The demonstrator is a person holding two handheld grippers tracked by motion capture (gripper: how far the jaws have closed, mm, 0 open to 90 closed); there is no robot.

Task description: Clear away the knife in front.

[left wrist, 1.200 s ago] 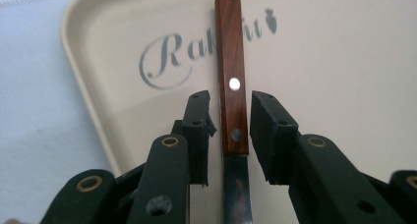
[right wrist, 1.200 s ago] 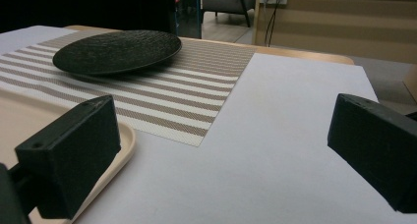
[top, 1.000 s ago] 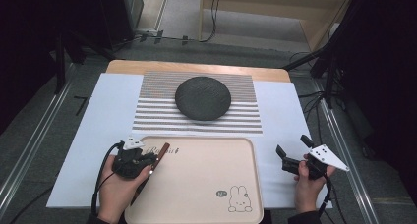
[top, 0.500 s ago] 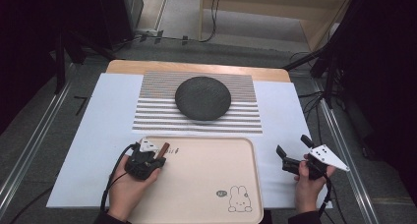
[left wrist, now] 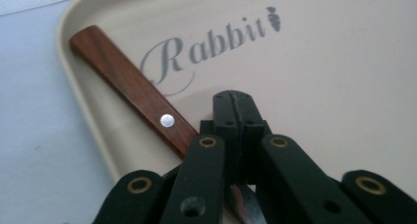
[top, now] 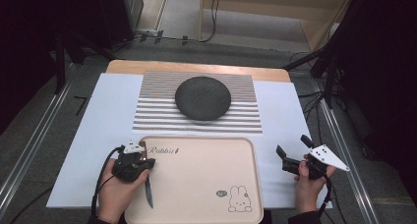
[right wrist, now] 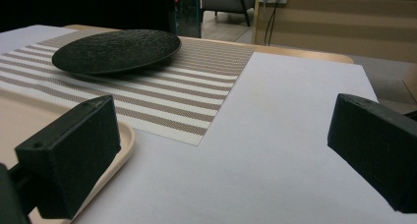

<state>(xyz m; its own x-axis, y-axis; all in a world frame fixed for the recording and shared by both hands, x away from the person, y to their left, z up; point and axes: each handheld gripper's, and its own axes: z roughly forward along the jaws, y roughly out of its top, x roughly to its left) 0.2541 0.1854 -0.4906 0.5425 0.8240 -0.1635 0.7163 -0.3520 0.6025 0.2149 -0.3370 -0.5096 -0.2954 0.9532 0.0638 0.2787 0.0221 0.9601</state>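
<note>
left gripper [top: 142,161] sits over the near-left corner of the beige plastic tray with the rabbit print [top: 206,150], jaws pressed together on the wood-handled knife [top: 147,187] — in the left gripper view the black jaws meet over the knife [left wrist: 142,98] where the brown riveted handle joins the blade, and the handle runs off toward the tray's [left wrist: 344,62] left rim beside the "rabbit" lettering. in the high view the blade points toward the tray's near edge, and the person's left hand [top: 118,197] wraps the gripper body.

right gripper [top: 292,153] is held off the tray's right edge above the white sheet [top: 98,111] covering the table — jaws wide apart, nothing between them. in the right gripper view the two black pads stand well apart over the sheet [right wrist: 295,135], with the tray's corner [right wrist: 123,140] by one pad.

round black textured plate [top: 203,97] rests on the brown-and-white striped placemat [top: 157,113] toward the table's far edge, well apart from the tray; in the right gripper view the plate [right wrist: 115,49] lies on the mat [right wrist: 196,91].
</note>
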